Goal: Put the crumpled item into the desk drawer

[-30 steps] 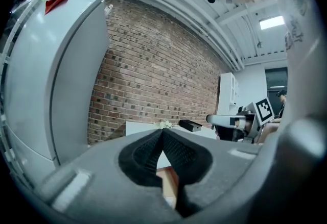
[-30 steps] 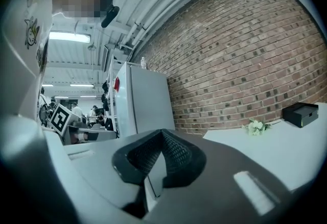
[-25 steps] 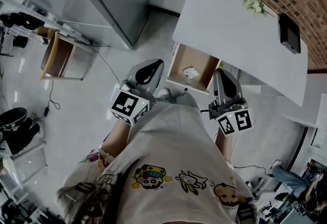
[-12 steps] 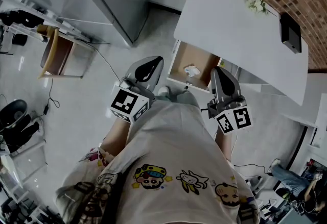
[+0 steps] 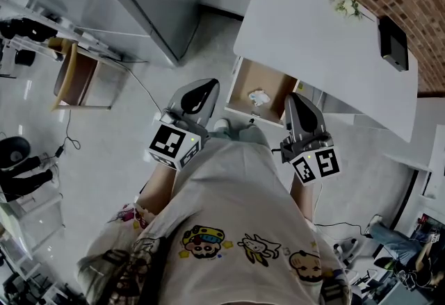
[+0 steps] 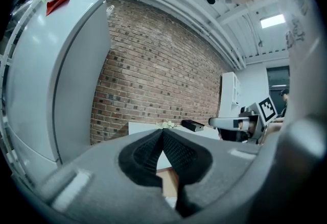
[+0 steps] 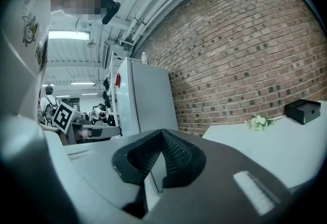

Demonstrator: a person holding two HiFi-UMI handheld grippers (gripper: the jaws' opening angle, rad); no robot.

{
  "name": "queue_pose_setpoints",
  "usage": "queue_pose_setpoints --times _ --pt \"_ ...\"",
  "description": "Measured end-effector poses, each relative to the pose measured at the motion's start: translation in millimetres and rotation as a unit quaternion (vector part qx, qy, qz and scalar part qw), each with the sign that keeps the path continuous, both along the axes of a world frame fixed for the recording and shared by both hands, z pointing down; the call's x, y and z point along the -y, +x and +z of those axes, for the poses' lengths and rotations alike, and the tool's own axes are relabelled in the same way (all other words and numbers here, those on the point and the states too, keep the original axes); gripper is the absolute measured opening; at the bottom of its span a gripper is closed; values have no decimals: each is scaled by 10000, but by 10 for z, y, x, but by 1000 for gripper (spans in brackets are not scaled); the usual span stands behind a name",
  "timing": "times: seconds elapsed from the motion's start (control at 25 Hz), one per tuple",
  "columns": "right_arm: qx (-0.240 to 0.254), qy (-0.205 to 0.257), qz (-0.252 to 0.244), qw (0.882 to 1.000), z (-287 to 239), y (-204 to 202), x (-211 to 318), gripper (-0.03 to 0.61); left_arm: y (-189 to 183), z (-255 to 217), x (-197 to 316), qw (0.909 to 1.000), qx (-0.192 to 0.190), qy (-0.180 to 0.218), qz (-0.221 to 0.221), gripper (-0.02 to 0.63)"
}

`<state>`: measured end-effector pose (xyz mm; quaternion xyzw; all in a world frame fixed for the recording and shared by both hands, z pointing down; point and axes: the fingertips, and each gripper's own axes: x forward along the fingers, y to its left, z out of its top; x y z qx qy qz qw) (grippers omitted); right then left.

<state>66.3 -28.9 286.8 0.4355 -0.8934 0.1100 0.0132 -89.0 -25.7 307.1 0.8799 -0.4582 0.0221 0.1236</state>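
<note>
**Crumpled item [image 5: 259, 97] in open drawer [image 5: 277, 85]**

The drawer is pulled out past the desk [image 5: 320, 39] edge at 12 o'clock. Left gripper [image 5: 207, 86] and right gripper [image 5: 295, 98] are pressed together with nothing pinched, and are held short of the drawer front. Bare floor [image 5: 104, 151] is seen at 9 o'clock.

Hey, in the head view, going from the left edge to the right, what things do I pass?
From the left: wooden chair → left gripper → crumpled item lying in the open drawer → right gripper → black box on the desk.
</note>
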Motion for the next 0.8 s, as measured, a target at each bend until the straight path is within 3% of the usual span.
queue_pose_setpoints --times 0.8 --pt "57 -25 74 10000 71 6 22 9 -16 43 26 10000 -11 -12 14 0"
